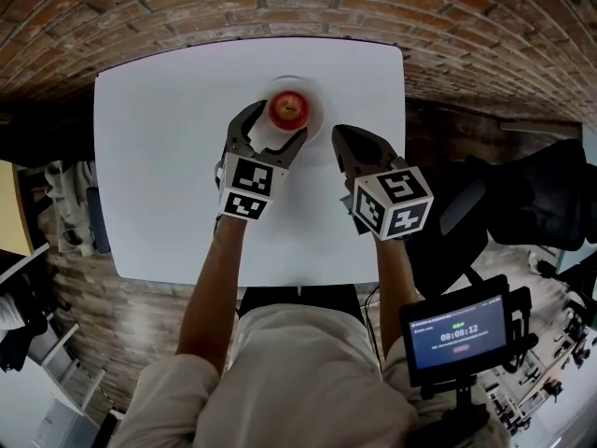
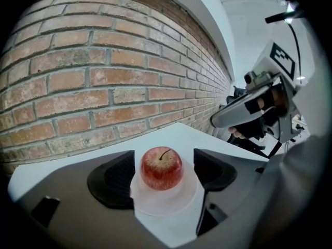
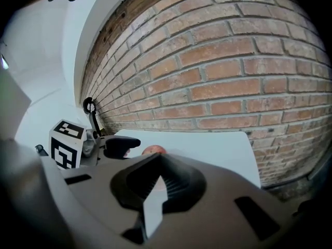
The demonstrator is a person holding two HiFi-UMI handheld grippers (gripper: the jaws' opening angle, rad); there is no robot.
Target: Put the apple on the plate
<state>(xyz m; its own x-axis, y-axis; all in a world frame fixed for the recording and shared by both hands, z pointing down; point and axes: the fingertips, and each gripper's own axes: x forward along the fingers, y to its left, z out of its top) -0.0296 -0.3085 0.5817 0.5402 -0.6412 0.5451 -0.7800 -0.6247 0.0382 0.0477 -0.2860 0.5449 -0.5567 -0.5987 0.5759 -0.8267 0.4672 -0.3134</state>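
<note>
A red apple [image 1: 289,108] with a short stem sits upright in the middle of a small white plate [image 1: 314,122] at the far side of the white table [image 1: 159,157]. My left gripper [image 1: 278,124] is open, with one jaw on each side of the apple [image 2: 162,167] and a visible gap to it on both sides. The plate [image 2: 166,206] lies between and under the jaws. My right gripper [image 1: 340,134] hovers just right of the plate, shut and empty. From its own view [image 3: 157,176], the apple [image 3: 153,150] peeks over the jaws beside the left gripper [image 3: 122,144].
A brick wall [image 2: 104,87] stands close behind the table's far edge. A black chair [image 1: 522,203] is to the right of the table. A small screen on a mount [image 1: 457,334] sits near the person's right side.
</note>
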